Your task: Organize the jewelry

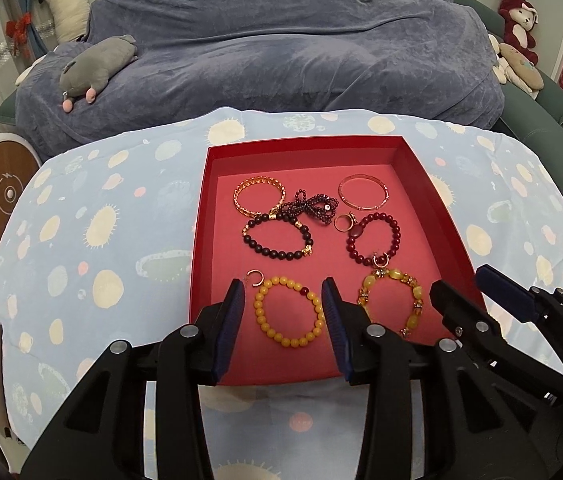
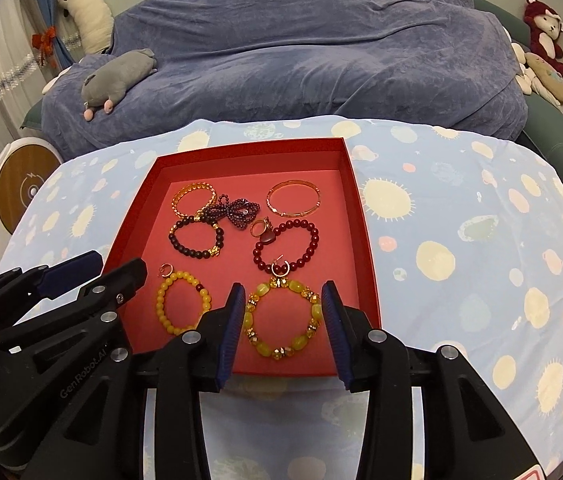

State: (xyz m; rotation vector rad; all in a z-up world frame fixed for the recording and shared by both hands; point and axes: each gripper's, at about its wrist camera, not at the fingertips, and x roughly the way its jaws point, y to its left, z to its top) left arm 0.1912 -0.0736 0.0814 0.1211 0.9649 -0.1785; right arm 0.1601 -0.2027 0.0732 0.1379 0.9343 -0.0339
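A red tray (image 1: 437,184) is sitting mid-frame on a spotted cloth (image 1: 81,220), all the jewelry lying inside it, so sorting looks close to finished, or not yet begun. Both claws are hanging spread and empty over the near rim: the left gripper (image 1: 283,292) framing the yellow bracelet (image 1: 289,312), the right gripper (image 2: 281,294) framing the amber bracelet (image 2: 279,316). Any next pick is calling for a straight drop between the low walls. Bare floor is showing along the tray's top; cloth is lying free on both sides
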